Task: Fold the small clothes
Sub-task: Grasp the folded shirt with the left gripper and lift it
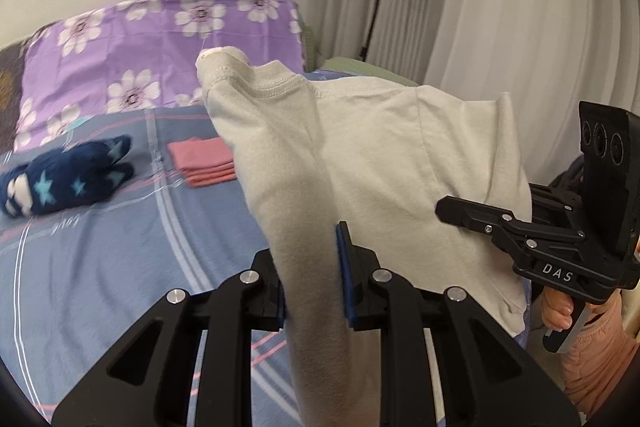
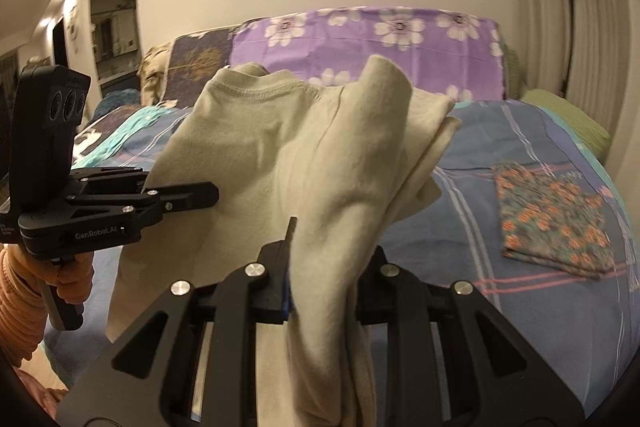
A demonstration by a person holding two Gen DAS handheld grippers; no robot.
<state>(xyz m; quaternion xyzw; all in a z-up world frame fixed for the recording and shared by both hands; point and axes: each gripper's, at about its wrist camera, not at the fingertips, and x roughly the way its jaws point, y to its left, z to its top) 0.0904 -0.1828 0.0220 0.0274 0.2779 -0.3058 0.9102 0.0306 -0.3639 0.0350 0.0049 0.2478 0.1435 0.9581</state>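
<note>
Left hand-held gripper (image 1: 310, 267), right hand-held gripper (image 2: 324, 259) raised over bed (image 1: 120, 247), each clamping cream shirt (image 1: 380, 155); shirt hangs draped, creased.

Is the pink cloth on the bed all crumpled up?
No, the pink cloth lies in a neat folded stack on the bed cover, next to the dark blue starry sock.
</note>
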